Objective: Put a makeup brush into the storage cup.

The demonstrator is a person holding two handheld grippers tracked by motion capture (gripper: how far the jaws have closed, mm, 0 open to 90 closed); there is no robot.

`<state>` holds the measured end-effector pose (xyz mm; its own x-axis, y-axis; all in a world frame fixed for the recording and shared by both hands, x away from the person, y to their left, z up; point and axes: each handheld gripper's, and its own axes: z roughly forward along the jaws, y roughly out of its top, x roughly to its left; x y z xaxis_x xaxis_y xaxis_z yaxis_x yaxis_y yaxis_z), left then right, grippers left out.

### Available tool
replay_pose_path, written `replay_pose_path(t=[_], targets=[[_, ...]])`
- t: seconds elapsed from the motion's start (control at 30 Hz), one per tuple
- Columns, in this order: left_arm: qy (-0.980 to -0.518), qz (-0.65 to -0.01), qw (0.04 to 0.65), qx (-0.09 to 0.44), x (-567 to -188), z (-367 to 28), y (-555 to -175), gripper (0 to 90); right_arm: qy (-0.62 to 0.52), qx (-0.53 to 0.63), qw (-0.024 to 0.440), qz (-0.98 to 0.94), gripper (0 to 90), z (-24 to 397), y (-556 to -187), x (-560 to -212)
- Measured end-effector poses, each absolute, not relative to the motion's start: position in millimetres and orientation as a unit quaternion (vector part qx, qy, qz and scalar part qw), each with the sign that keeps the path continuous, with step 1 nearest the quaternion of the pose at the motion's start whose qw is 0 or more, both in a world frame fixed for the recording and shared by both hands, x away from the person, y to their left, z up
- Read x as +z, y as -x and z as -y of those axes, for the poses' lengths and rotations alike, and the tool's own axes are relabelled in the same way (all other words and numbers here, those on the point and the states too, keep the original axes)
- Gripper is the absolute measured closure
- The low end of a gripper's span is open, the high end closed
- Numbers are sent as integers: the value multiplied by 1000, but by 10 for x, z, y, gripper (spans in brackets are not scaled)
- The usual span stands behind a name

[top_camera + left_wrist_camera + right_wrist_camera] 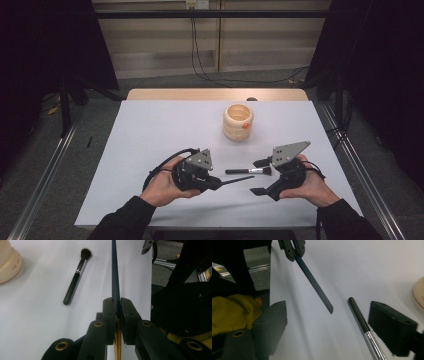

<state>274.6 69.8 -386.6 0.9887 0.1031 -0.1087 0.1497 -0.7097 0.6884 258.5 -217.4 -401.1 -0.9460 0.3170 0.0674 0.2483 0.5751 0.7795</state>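
Note:
My left gripper (217,181) (116,302) is shut on a thin dark flat stick (239,179) (114,272) (315,287), which juts out to the right just above the table; behind the jaws the stick turns golden. A makeup brush (248,171) (75,277) (359,317) with a black handle and silver ferrule lies flat beside the stick. My right gripper (259,176) (329,315) stands open, level with the table. The brush's bristle end lies between its jaws, close to one finger (392,325), and no pad touches it. The stick's tip points into the same gap.
A beige ribbed holder (238,121) (7,262) with a small orange piece (245,126) at its rim stands farther back on the white table (165,130). Metal frame rails (360,165) run along both sides, and cables hang behind the far edge.

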Motion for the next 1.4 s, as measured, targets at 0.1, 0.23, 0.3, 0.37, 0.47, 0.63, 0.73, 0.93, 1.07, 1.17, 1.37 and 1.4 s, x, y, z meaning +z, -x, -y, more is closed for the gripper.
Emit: replay_pose_path(t=[0.1, 0.23, 0.3, 0.37, 0.47, 0.63, 0.73, 0.93, 1.07, 1.17, 1.37, 1.4], targets=[[-926, -61, 370, -34, -3890, -674, -2749, 834, -154, 418, 24, -895, 242, 2161, -2601, -4024], [-930, -58, 361, -34, -3923, -650, -2746, 834, -156, 405, 12, -901, 238, 2134, -2630, -4037], [-933, -55, 355, -34, -3939, -635, -2737, 834, -152, 400, 7, -904, 250, 2108, -2638, -4042], [-934, -53, 352, -37, -3954, -622, -2736, 834, -148, 387, 5, -910, 265, 2069, -2645, -4051], [-936, -51, 347, -38, -3976, -607, -2730, 834, -133, 380, -12, -915, 304, 2020, -2667, -4078], [-941, -50, 332, -39, -4004, -589, -2730, 834, -115, 369, -26, -922, 393, 1963, -2678, -4095], [-941, -47, 333, -43, -4021, -577, -2735, 834, -112, 371, -27, -922, 403, 1948, -2697, -4094], [-938, -46, 340, -48, -4084, -527, -2719, 834, -108, 347, -36, -931, 445, 1883, -2722, -4153], [-940, -42, 333, -60, -4093, -513, -2709, 834, -96, 332, -40, -938, 480, 1839, -2721, -4188], [-940, -44, 334, -53, -4104, -498, -2699, 834, -92, 324, -43, -941, 528, 1810, -2718, -4206], [-939, -43, 337, -58, -4122, -475, -2697, 834, -80, 322, -49, -942, 602, 1767, -2709, -4220], [-939, -40, 337, -59, -4123, -471, -2699, 834, -80, 319, -47, -943, 608, 1765, -2707, -4219]])
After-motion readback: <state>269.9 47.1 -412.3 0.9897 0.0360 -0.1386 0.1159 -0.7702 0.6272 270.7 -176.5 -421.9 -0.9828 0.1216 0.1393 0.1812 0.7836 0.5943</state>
